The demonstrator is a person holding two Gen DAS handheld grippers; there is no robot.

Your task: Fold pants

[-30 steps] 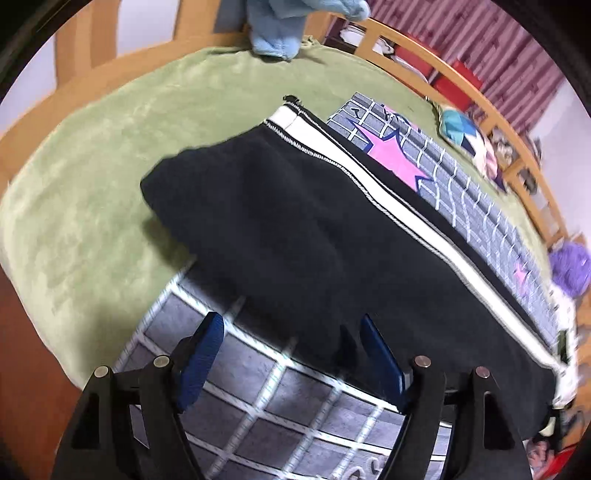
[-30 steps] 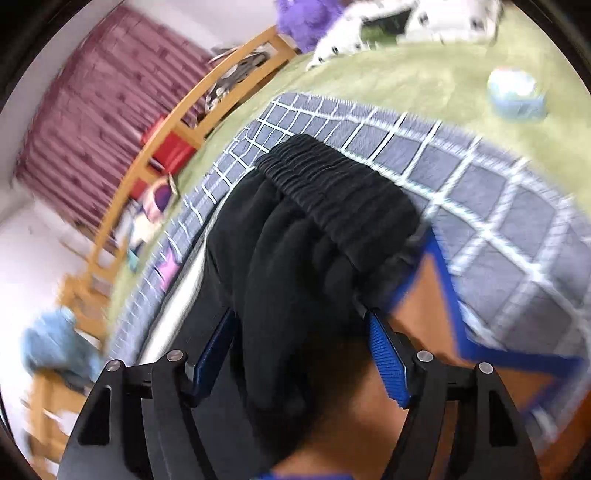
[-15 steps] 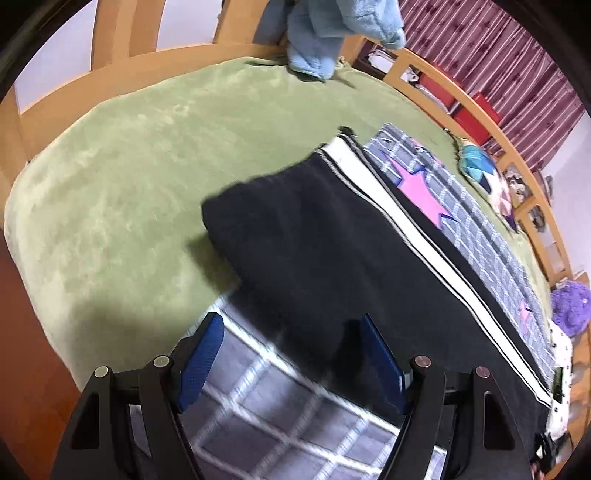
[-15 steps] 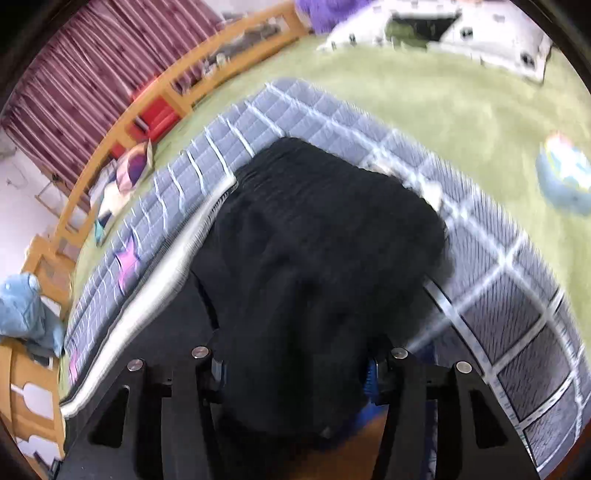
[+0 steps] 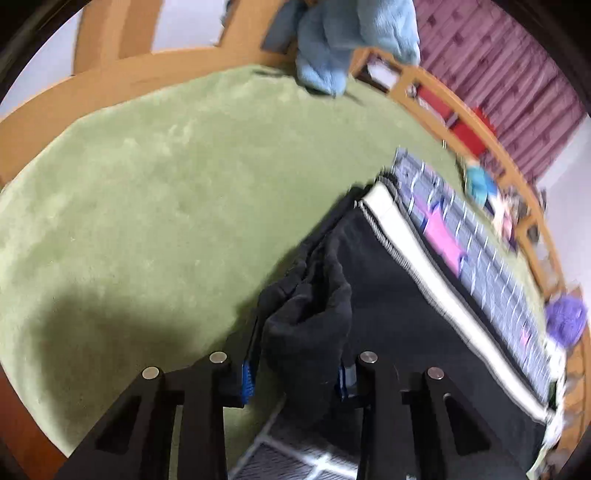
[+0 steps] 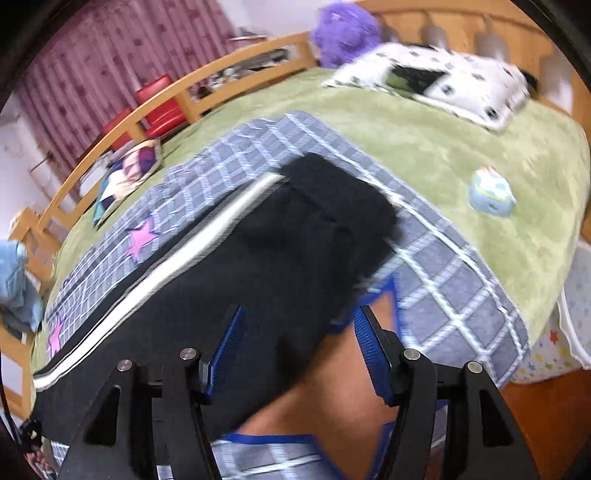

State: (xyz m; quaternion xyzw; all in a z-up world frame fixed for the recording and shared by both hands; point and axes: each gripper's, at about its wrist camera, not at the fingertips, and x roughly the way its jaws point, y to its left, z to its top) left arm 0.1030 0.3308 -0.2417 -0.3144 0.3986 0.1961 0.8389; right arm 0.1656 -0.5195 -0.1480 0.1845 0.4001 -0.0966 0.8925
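Black pants (image 5: 388, 314) with a white side stripe lay across the right of my frame on the green blanket (image 5: 147, 184). My left gripper (image 5: 295, 376) was closing on a bunched cuff; my right gripper (image 6: 295, 347), opening, straddled the waist end loosely. Best to lift both ends level, I judged.

Black pants (image 5: 399, 306), white side stripe

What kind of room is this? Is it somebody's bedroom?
Most likely a bedroom. There is a bed with a wooden rail and a green blanket, a spotted pillow, a purple plush toy, and curtains behind.
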